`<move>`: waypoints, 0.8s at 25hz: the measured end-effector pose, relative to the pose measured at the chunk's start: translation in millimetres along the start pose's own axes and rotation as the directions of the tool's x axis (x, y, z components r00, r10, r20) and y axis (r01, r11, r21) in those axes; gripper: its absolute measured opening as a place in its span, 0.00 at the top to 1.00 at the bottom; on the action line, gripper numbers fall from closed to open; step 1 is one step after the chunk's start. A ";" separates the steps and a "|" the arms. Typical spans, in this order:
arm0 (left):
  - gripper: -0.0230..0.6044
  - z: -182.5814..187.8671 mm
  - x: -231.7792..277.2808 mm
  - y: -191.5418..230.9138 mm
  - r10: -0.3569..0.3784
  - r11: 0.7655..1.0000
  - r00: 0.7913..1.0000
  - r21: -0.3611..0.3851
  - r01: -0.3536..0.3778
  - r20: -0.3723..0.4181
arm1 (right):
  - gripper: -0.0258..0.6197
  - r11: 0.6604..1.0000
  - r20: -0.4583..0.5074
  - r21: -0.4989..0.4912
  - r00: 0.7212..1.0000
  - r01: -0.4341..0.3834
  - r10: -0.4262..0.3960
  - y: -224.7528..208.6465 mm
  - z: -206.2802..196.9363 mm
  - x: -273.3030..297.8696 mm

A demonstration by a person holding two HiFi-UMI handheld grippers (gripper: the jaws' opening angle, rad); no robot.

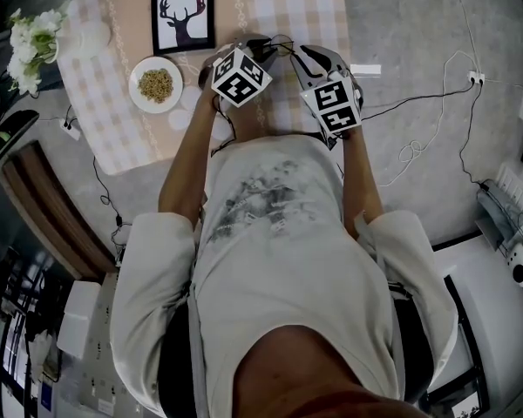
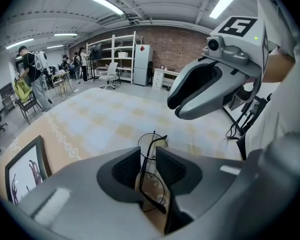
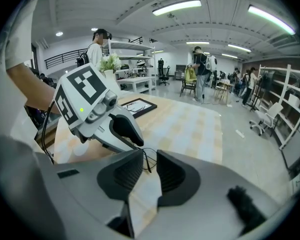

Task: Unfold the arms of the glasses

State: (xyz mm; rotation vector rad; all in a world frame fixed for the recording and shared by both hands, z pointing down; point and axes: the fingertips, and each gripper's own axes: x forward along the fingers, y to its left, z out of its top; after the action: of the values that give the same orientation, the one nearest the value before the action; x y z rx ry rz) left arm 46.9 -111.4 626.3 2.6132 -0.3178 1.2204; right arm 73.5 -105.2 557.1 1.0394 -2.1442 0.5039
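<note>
Clamping the glasses (image 2: 153, 145) by their thin dark frame, the left gripper (image 2: 147, 159) has its jaws closed on them, and one round lens rises above the jaw tips. The right gripper (image 3: 150, 153) faces it at close range with its jaws apart. A thin dark end of the glasses shows in the gap between those jaws, pressed by neither pad. Both grippers hang close together over a table (image 1: 288, 7) covered with a pale checked cloth, with the glasses between them. Farther left on the cloth lie a framed deer picture (image 1: 183, 13) and a white plate of grains (image 1: 155, 84). White flowers (image 1: 30, 42) stand at the table's far left corner.
</note>
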 end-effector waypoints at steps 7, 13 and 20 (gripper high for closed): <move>0.81 -1.9 3.5 -1.9 -0.018 1.000 1.000 -0.009 0.018 -0.007 | 0.82 1.000 -0.006 0.001 1.000 -0.002 0.002 -3.5 -1.2 1.4; 0.85 -2.4 3.5 -4.3 -0.037 0.999 0.999 -0.025 0.037 0.004 | 0.83 1.000 -0.005 0.003 1.000 -0.006 0.006 -5.9 -0.5 3.5; 0.89 -2.2 1.1 -7.4 -0.062 0.998 0.998 -0.024 0.062 0.013 | 0.83 1.000 -0.012 0.003 1.000 -0.017 0.017 -6.5 -1.3 8.4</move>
State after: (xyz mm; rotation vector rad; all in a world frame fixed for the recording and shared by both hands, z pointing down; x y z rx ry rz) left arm 48.2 -103.8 627.7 2.5904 -0.2503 1.1740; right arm 75.5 -112.8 564.5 1.0184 -2.1438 0.5194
